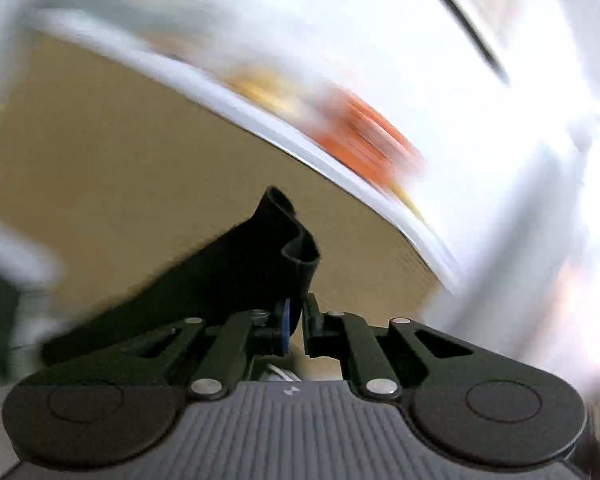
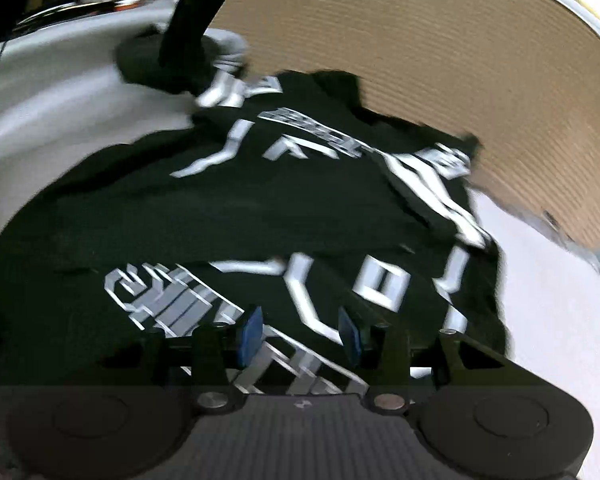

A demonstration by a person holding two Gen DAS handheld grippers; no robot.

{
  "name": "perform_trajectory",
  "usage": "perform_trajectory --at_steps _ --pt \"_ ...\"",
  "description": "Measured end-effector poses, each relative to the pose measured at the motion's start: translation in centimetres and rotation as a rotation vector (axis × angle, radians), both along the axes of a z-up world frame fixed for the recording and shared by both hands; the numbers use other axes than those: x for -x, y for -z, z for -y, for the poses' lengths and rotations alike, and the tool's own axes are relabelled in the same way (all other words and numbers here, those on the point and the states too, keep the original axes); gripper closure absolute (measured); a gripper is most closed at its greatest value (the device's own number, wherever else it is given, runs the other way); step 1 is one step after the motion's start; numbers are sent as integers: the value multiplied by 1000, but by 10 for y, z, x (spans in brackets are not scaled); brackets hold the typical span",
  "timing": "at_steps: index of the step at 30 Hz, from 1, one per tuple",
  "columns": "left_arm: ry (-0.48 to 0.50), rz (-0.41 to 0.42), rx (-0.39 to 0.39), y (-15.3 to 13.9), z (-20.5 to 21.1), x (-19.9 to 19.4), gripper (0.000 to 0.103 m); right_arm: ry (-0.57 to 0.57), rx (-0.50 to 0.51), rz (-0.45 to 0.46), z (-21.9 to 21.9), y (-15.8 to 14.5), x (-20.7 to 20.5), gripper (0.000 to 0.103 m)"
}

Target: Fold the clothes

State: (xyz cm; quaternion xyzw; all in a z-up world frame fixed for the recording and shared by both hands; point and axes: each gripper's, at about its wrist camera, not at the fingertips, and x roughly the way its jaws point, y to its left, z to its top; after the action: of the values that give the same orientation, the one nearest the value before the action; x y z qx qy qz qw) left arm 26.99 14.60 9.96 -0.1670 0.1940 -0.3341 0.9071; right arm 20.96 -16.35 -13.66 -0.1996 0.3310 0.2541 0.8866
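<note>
Your left gripper (image 1: pixel 296 320) is clenched on a fold of the black printed garment (image 2: pixel 260 216), which lies bunched beside the tan corrugated board (image 2: pixel 440 80), while your right gripper (image 2: pixel 300 332) hangs released over it.

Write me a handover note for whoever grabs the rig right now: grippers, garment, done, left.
Left gripper: shut on a bunched fold of the black garment, lifted over the tan surface. View heavily motion-blurred.
Right gripper: open, holding nothing, poised just over the black garment's white print.
Garment: crumpled heap, partly on the tan surface, partly on the white surface.
Done: no neat fold visible.
Left: probably spread it flat, then fold.
</note>
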Motion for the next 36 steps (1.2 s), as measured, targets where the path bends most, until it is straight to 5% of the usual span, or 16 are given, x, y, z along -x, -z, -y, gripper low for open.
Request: perform_trajectory --at_steps 3,6,11,14,16,18,21,25,31,36 --pt "292 -20 -229 27 119 22 95 105 -3 -6 39 -4 5 57" --pt "529 -102 -497 94 210 57 95 205 4 -29 79 -4 10 57" --pt "660 -177 -757 191 248 101 93 264 -22 -6 127 -6 26 57" --pt "643 -188 -816 208 241 101 88 255 -27 -4 135 -3 29 57" --pt "648 -182 -820 205 234 104 77 253 -35 -4 132 -1 28 57" --pt "642 -170 -808 194 229 97 76 239 -42 -6 126 1 28 57" --pt "603 -152 -734 168 210 87 71 193 -40 5 108 1 25 57" --pt "455 -86 -611 136 165 57 50 118 -25 27 79 -2 17 57" --pt "77 50 -849 145 94 3 47 4 0 62 35 -6 5 57" --pt "-14 97 -955 170 59 -29 47 -86 39 106 -7 -2 -1 56"
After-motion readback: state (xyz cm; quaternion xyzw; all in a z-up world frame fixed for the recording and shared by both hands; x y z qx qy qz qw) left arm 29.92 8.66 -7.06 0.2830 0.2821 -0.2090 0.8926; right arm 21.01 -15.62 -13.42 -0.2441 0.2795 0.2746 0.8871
